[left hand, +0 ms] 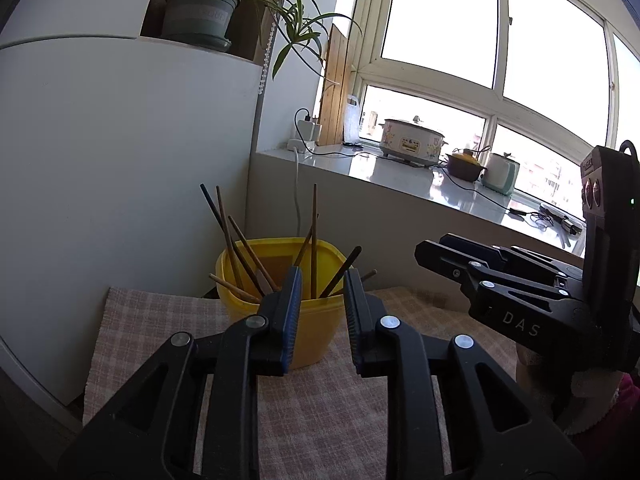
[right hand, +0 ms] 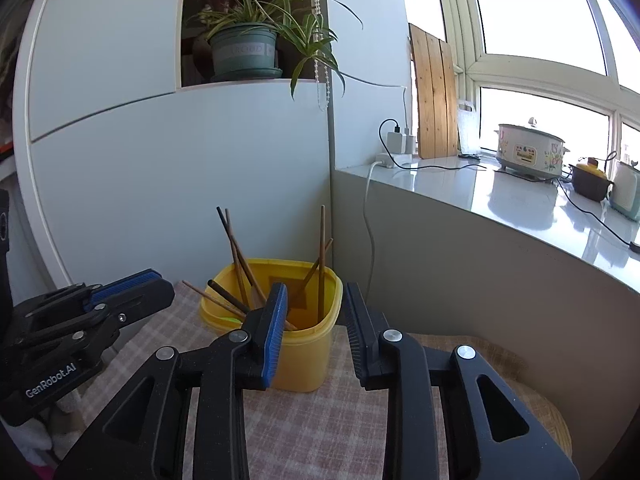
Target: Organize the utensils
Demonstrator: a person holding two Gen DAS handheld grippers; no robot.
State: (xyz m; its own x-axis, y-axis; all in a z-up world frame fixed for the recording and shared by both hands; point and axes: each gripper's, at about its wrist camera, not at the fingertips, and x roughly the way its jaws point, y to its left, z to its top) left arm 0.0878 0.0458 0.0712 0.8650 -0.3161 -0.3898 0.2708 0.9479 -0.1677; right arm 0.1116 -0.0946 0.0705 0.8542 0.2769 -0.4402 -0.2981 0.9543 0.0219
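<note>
A yellow plastic tub (left hand: 316, 328) (right hand: 304, 364) stands on a pale checked cloth (left hand: 160, 320) (right hand: 320, 432). Several wooden and dark chopsticks (left hand: 314, 232) (right hand: 322, 248) lean inside it at mixed angles. My left gripper (left hand: 323, 280) hovers just in front of the tub, open, with nothing between its blue pads. My right gripper (right hand: 316, 294) is also open and empty, close to the tub's near side. Each gripper shows in the other's view: the right gripper (left hand: 434, 250) to the right of the tub, the left gripper (right hand: 154, 282) to its left.
A white cabinet (right hand: 180, 160) rises behind the tub, with a potted plant (right hand: 244, 52) in its niche. To the right a glossy windowsill (right hand: 500, 196) carries a power strip, cables, a wooden board (right hand: 434, 100), a slow cooker (right hand: 528, 148) and small pots.
</note>
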